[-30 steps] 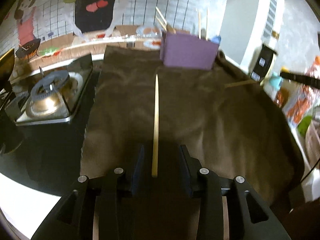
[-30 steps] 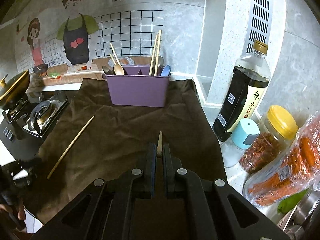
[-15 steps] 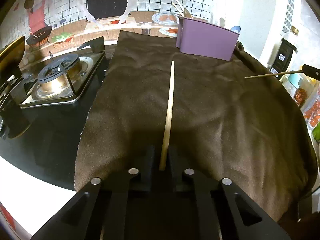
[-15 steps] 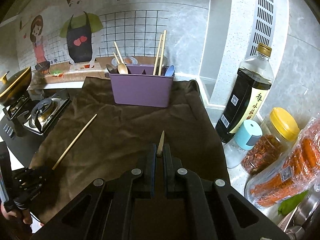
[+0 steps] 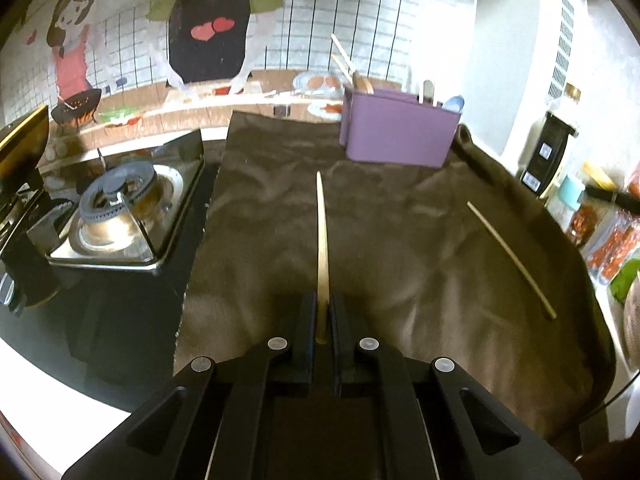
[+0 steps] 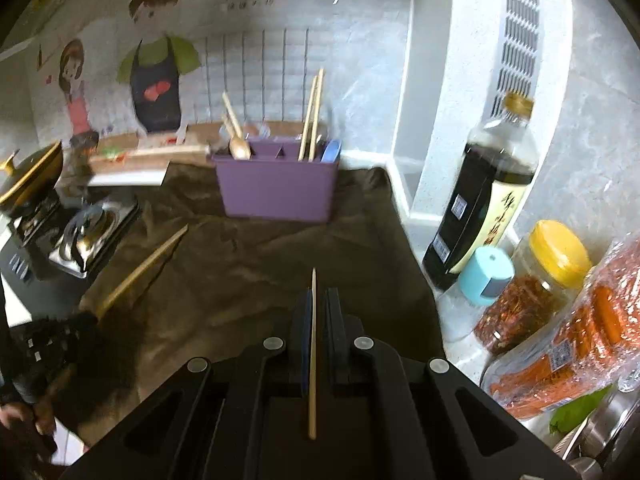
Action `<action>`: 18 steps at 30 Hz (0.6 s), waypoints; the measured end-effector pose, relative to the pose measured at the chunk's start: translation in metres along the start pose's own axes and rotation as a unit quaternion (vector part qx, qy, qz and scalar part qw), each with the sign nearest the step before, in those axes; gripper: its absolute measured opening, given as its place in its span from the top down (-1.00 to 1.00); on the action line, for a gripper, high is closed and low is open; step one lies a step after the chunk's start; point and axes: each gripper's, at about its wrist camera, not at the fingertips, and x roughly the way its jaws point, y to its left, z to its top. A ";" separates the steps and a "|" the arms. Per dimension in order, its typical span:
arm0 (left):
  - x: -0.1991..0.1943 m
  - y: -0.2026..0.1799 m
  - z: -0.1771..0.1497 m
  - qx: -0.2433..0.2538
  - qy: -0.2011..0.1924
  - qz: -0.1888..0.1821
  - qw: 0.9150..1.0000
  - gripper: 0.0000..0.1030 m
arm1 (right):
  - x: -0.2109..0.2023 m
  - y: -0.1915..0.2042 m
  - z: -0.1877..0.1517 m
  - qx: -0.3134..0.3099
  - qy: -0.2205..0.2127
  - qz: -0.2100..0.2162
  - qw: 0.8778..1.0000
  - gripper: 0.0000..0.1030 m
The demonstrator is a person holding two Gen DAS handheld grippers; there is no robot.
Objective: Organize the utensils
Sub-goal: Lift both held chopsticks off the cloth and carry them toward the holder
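Kitchen counter corner, backed by a tiled wall point(image 6: 360, 80) bearing a cartoon mural point(image 5: 208, 32) of two cooks in aprons. Brown cloth point(image 5: 400, 248) spread across the counter, wrinkled, reaching from the gas stove point(image 5: 116, 208) at its left edge to the wall corner at right. Soy-sauce bottle point(image 6: 488, 192), yellow-lidded jar point(image 6: 536, 280) of red flakes, small light-blue cylinder point(image 6: 486, 276) and plastic-wrapped carrots point(image 6: 580, 336) grouped on the bare counter right of the cloth. Purple utensil holder point(image 6: 276, 192) upright at the far edge of the cloth, divided into compartments; wooden spoons point(image 6: 236, 136) leaning in the left compartment, a pair of chopsticks point(image 6: 314, 112) and a blue utensil standing in the right one. Left gripper point(image 5: 320, 312) clamped on the thick end of a wooden chopstick point(image 5: 322, 232), shaft projecting forward over the cloth toward the holder, tip apparently clear of the fabric. Right gripper point(image 6: 316, 308) likewise clenched on a second chopstick point(image 6: 313, 344), gripped mid-length, short tip ahead of the fingers and the remainder running back over the gripper body. Each held chopstick visible from the opposite camera as a slanted stick above the cloth.
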 end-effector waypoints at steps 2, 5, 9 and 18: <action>-0.005 0.000 0.003 -0.003 -0.006 -0.002 1.000 0.88 | 0.014 -0.005 -0.017 -0.005 0.045 0.029 0.999 0.69; -0.012 -0.002 0.005 -0.001 -0.015 -0.002 1.000 0.88 | 0.027 -0.007 -0.045 -0.006 0.068 0.024 0.997 0.46; -0.019 -0.006 0.008 0.006 -0.026 0.000 1.000 0.88 | 0.042 -0.007 -0.073 0.004 0.096 0.029 0.995 0.46; -0.019 -0.007 0.008 0.007 -0.021 0.003 1.000 0.88 | 0.064 -0.003 -0.112 0.022 0.104 0.016 0.994 0.48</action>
